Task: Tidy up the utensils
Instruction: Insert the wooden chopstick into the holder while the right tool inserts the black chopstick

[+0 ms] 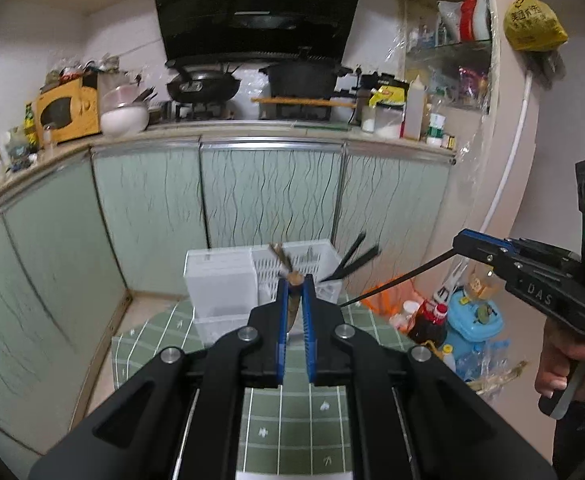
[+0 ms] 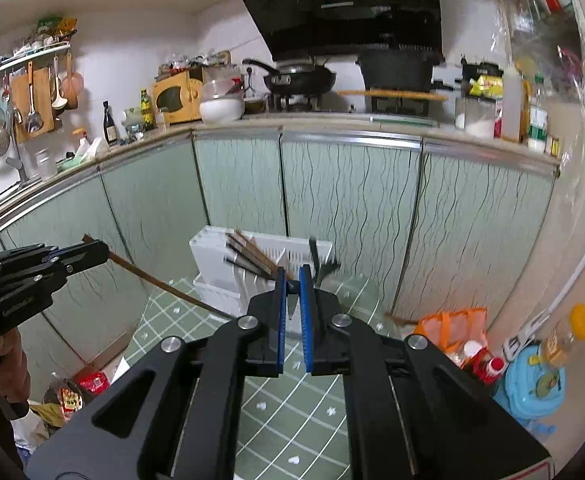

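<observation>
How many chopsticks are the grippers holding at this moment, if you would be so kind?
2: a brown chopstick in the left gripper and a black chopstick in the right gripper. More stand blurred in the white holder.

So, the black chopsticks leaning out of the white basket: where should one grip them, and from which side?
Probably at their free upper ends. The black chopsticks tilt to the right out of the white basket, and their lower ends are hidden inside it. Come from above and from the right, closing across both shafts, then pull along their tilt.
</observation>
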{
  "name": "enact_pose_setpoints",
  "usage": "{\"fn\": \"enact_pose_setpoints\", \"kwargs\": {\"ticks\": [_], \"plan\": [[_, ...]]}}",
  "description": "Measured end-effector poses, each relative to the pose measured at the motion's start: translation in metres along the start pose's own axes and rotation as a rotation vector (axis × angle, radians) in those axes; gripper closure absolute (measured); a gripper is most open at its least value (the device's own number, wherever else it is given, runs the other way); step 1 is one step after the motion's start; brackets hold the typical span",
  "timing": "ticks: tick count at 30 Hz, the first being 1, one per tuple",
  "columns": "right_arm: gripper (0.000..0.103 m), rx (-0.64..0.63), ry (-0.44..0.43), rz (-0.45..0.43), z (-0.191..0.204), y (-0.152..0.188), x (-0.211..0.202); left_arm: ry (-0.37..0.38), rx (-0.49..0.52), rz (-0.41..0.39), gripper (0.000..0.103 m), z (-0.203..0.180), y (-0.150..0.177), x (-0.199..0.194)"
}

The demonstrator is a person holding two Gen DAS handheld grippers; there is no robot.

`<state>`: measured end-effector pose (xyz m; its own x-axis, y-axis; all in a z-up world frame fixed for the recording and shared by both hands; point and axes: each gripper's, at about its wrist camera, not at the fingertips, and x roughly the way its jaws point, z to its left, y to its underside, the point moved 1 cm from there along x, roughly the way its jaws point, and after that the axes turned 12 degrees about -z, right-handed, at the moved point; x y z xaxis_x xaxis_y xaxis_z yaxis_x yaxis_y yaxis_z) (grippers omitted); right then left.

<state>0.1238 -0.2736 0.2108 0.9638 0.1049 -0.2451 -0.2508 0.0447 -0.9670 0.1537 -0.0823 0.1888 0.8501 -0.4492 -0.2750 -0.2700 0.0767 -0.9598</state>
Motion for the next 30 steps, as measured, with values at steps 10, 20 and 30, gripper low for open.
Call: {"fn": "enact_pose_setpoints", "kwargs": {"ticks": [10,20,30], "plan": [[0.097,-0.021,0.002,-0.003,-0.007,-0.036,0.03,0.048,0.01,-0.028,0.095,-0.015,-0.042,0.04],[0.097,0.002,0.004,0.064,-0.027,-0.023,0.102,0.059,0.02,0.027,0.095,-0.012,-0.034,0.11],[0.097,0.01,-0.015,0.12,-0.03,0.003,0.151,0.065,0.006,0.113,0.095,-0.01,-0.003,0.163]]}}
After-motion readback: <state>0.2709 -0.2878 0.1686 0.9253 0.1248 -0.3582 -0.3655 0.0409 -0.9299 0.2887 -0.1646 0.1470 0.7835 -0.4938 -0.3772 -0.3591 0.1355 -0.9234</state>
